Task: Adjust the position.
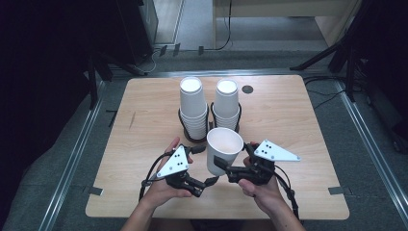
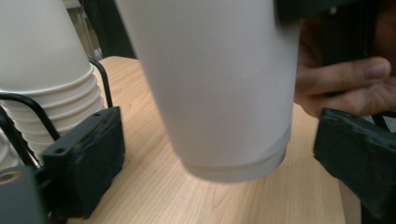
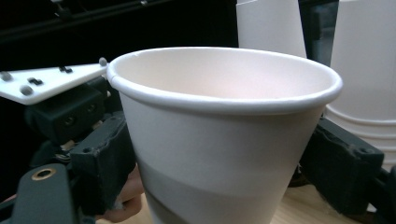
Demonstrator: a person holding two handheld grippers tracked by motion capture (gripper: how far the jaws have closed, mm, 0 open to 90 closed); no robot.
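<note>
The paper cup (image 1: 223,149) hung upright above the near middle of the table (image 1: 288,125), its open mouth facing up and its base clear of the wood, as the left gripper view showed. The right gripper (image 1: 222,168) clamped its lower wall, one jaw on each side; in the right gripper view both black jaws pressed the cup's sides below the rolled rim. The left gripper (image 1: 210,183) sat just left of the cup and low, its jaws spread wide with the cup's base between them but not touched. A hand (image 1: 161,185) held the left gripper and another hand (image 1: 262,190) the right, both at the near edge. Farther off, two tall stacks of white cups (image 1: 192,108) (image 1: 226,103) stood side by side in a black wire holder (image 1: 185,131) near the table's far middle.
</note>
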